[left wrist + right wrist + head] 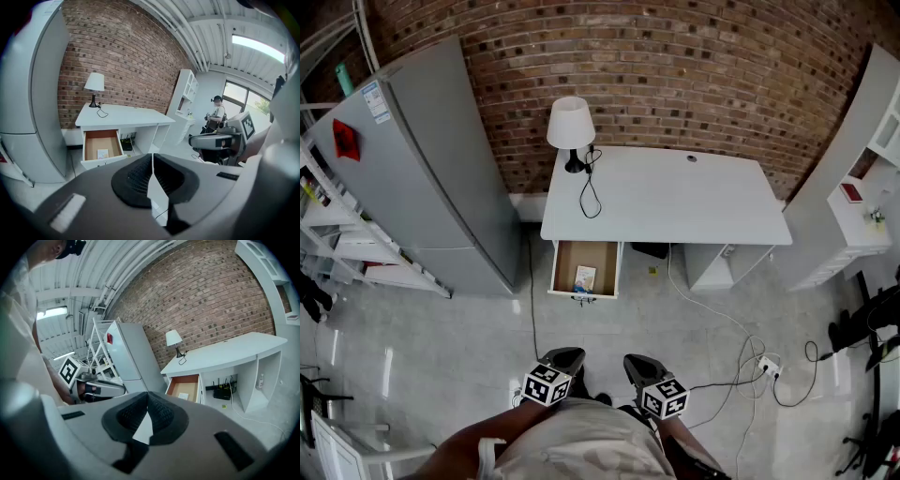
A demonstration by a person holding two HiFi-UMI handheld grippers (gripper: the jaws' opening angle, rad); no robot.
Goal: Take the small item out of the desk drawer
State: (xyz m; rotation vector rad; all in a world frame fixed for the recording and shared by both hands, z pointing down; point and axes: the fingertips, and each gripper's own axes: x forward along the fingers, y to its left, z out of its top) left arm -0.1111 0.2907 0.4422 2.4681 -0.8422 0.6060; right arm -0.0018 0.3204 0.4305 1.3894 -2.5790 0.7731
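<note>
A white desk [675, 202] stands against the brick wall, and its left drawer [584, 268] is pulled open. A small pale card-like item [585, 277] lies on the drawer's brown floor; the same small item [102, 153] shows in the left gripper view and the small item [183, 395] in the right gripper view. My left gripper [563, 359] and right gripper [639, 364] hang side by side close to my body, far from the desk. Both are shut with nothing between the jaws: left gripper [152, 157], right gripper [147, 395].
A white lamp [570, 127] with a black cord sits on the desk's left end. A grey fridge [431, 169] stands left of the desk, white shelving [862, 202] to the right. Cables and a power strip [767, 366] lie on the floor at right. A person [214, 115] stands far off.
</note>
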